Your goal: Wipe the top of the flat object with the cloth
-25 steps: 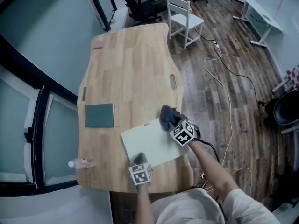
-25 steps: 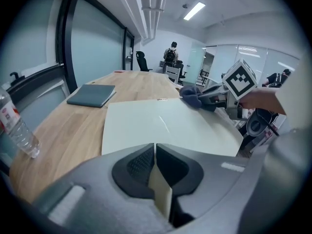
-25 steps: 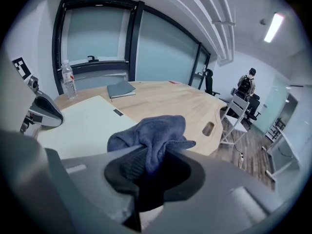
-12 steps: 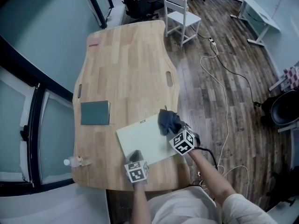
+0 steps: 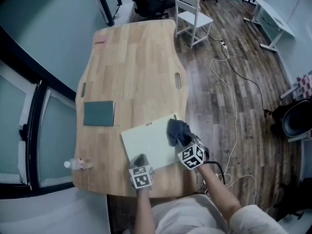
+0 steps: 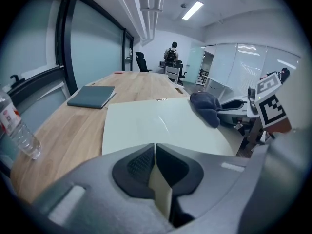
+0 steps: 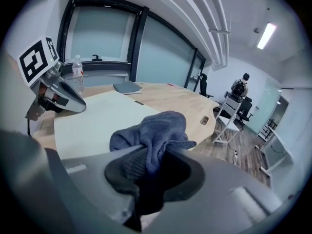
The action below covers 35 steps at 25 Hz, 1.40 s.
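The left gripper (image 5: pixel 140 161) stays put, jaws pinched on the near edge of the board (image 5: pixel 148 141), steadying it on the table (image 5: pixel 131 67). The cloth (image 5: pixel 178 132), clamped in the jaws of the right gripper (image 5: pixel 185 144), has slid from the board's far right corner back along its right edge. Wiping looks to be under way, with most of the top uncovered.

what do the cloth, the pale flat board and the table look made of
Cloth: soft knitted or terry fabric, dark blue-grey; it bunches in limp, fuzzy folds.
Flat board: probably plastic or coated sheet, pale green, smooth; thin edge, faint sheen streak.
Table: wood, light matt finish; joined strips and grain show.
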Each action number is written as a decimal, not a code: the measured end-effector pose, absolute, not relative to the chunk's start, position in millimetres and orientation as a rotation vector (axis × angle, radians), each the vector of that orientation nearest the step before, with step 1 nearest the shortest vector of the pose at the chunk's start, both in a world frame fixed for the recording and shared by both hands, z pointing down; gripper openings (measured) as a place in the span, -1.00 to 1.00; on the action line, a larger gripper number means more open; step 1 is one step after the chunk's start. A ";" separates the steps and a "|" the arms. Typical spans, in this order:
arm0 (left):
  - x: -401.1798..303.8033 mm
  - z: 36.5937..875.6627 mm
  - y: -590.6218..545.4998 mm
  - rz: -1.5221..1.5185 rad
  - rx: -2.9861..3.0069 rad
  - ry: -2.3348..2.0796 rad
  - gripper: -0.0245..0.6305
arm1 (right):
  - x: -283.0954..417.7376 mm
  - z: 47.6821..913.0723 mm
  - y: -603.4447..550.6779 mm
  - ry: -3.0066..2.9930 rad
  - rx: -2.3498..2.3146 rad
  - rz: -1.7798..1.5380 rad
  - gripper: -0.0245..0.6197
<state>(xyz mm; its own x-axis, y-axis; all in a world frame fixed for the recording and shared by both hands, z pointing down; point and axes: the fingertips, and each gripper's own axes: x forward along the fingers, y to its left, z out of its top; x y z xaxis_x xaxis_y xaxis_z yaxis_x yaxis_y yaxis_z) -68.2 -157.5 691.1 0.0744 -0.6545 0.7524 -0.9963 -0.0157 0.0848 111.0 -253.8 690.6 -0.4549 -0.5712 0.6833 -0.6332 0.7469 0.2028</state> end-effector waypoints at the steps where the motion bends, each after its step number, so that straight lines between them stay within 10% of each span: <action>1: -69.4 689.0 -157.7 0.694 1.746 -1.643 -0.90 | 110.9 690.4 -254.4 -2.169 0.903 0.118 -0.68; 20: -130.7 684.7 -115.1 0.621 1.782 -1.586 -0.90 | 102.8 690.9 -252.4 -2.052 0.869 0.198 -0.69; 35: -111.5 687.9 -120.5 0.651 2.029 -1.419 -0.90 | -54.6 692.5 -203.4 -2.122 0.615 0.150 -0.71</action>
<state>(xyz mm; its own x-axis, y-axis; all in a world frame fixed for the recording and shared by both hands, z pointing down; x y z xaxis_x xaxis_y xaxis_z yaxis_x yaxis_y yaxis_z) -111.5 -120.5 687.9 0.3173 -0.6664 0.6747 -0.9460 -0.2717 0.1766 -54.6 -203.4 692.5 -0.4764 -0.3719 0.7967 -0.4803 0.8691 0.1184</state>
